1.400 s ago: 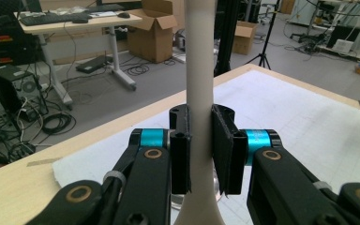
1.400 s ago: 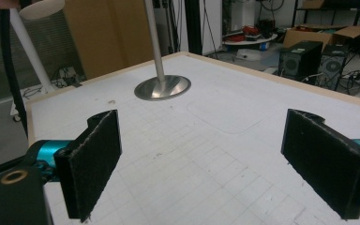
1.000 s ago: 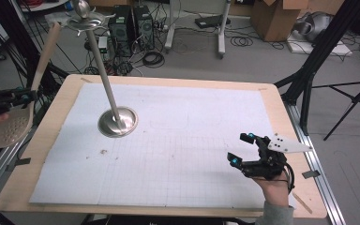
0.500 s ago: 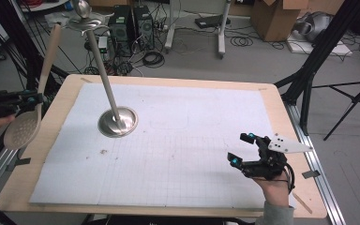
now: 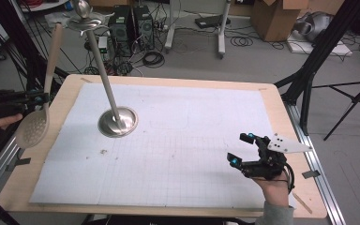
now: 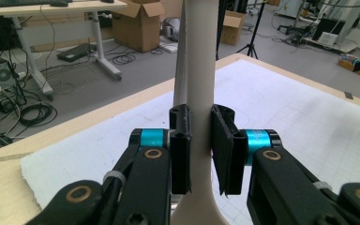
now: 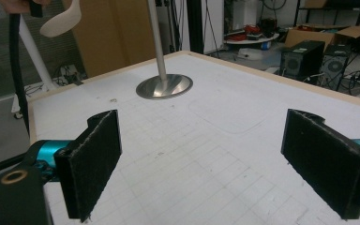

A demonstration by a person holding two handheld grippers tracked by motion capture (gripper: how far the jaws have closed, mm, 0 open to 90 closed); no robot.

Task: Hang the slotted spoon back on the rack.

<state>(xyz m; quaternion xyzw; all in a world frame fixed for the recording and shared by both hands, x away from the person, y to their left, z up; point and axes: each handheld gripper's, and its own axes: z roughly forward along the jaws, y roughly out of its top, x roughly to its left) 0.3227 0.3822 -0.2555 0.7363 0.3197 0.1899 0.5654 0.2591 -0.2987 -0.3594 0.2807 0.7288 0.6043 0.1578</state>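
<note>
Here, at the left edge of the high view, the left gripper (image 5: 30, 99) sits off the worktop's (image 5: 281, 117) left side, its jaws clamped on the handle of a pale slotted spoon (image 5: 33, 125); the perforated bowl hangs low at the lower left of that grip while the handle rises toward the upper left of the frame. In the left gripper view the spoon's handle (image 6: 200, 70) stands upright between the two black pads (image 6: 180, 150), pressed on both sides, and widens toward the bowl at the bottom edge. A metal stand (image 5: 117, 122) with a round, shiny base rests on the white gridded sheet (image 5: 192, 140) in the left half of the worktop, its slim pole leaning up to a small dish at the top left of the frame. The right gripper (image 5: 243, 150) is at the lower right of the high view, held in a hand (image 5: 275, 185) above the sheet, jaws spread wide with nothing between them. The right gripper view looks across the sheet between those parted pads (image 7: 96, 159) toward the stand's base (image 7: 164, 86) near the upper centre, with the spoon's bowl (image 7: 62, 22) at the upper left.
</note>
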